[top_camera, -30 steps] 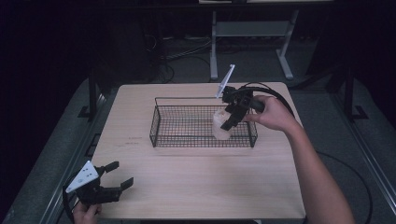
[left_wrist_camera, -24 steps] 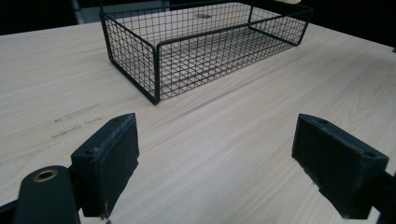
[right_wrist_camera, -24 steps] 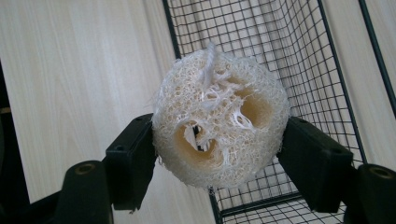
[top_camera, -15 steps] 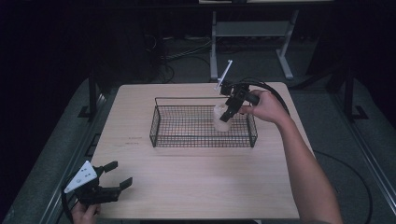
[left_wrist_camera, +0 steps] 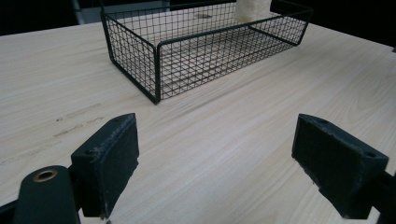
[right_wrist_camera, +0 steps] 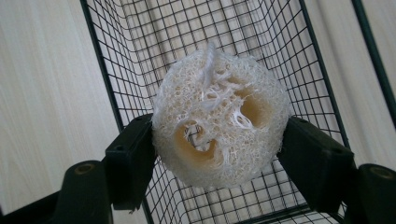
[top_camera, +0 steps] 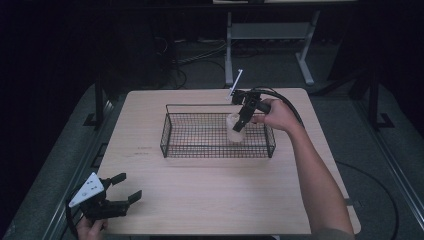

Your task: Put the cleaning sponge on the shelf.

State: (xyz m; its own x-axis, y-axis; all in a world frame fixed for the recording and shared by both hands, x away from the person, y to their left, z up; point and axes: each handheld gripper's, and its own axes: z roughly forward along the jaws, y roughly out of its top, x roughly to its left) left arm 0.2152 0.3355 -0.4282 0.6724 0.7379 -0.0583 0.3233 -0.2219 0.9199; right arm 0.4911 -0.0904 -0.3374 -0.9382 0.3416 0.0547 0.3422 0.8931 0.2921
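Observation:
A pale, round loofah sponge [top_camera: 235, 131] [right_wrist_camera: 219, 135] is held between the black jaws of my right gripper [top_camera: 239, 125] [right_wrist_camera: 219, 158], which is shut on it. It hangs in the right part of a black wire basket [top_camera: 200, 150] [right_wrist_camera: 154, 42], and the mesh floor shows behind it. I cannot tell whether it touches the floor. My left gripper [top_camera: 129, 186] [left_wrist_camera: 215, 158] rests low at the table's front left corner, open with nothing between its pads. From there the basket [left_wrist_camera: 187, 60] stands ahead, with the loofah [left_wrist_camera: 252, 8] at its far end.
The light wooden table [top_camera: 200, 210] has bare wood around the basket. The right forearm reaches in along the right side. A cable loops from the right gripper. A metal stand [top_camera: 270, 35] and floor cables lie behind the table in the dark.
My right gripper has shifted a little to the left with the loofah, staying at the basket's right part. The left gripper has stayed still.

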